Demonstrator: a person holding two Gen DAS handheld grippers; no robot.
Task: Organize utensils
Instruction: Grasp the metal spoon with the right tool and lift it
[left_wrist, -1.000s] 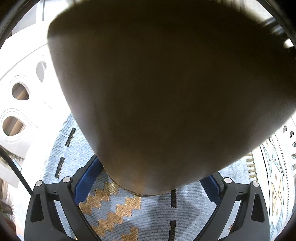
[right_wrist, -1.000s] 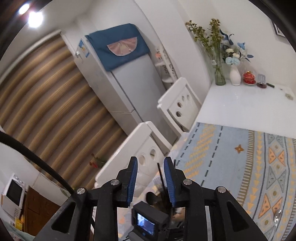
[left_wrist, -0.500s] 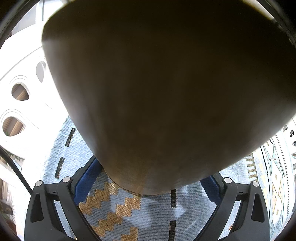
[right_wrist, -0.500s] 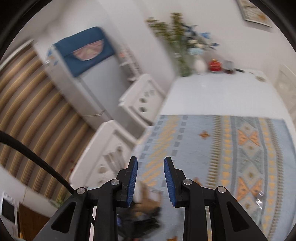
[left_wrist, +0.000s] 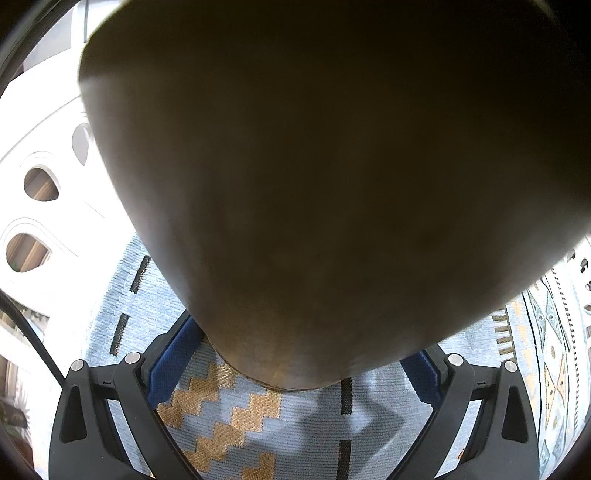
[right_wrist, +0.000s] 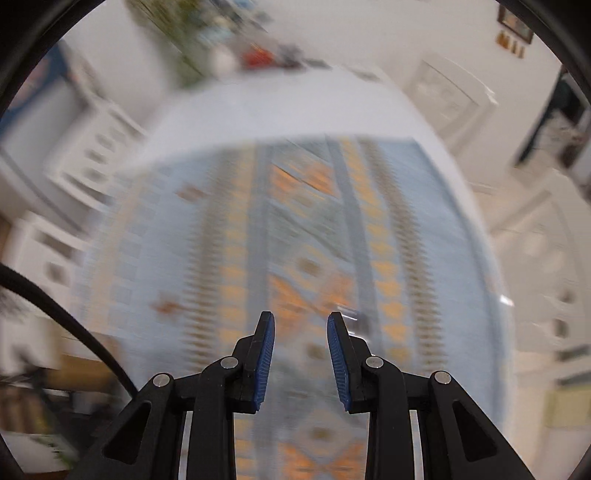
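Observation:
A big brown round-sided container (left_wrist: 314, 166) fills most of the left wrist view, its base hanging just above the patterned blue cloth (left_wrist: 258, 435). My left gripper (left_wrist: 295, 332) is shut on it, a blue pad pressing each side of its lower part. In the blurred right wrist view, my right gripper (right_wrist: 301, 321) points down at the cloth (right_wrist: 295, 221), open, with nothing between its pads. A small shiny thing (right_wrist: 351, 314) lies on the cloth just beyond the right fingertip; it is too blurred to name.
White chairs with oval cut-outs (left_wrist: 37, 184) stand along the table's left side. Beyond the cloth is bare white tabletop (right_wrist: 295, 107), with vases and small items (right_wrist: 221, 55) at the far end. More white chairs (right_wrist: 535, 258) stand to the right.
The right gripper has swung from facing the fridge and chairs down and across to over the cloth, its gap unchanged. The left gripper and the container have not moved.

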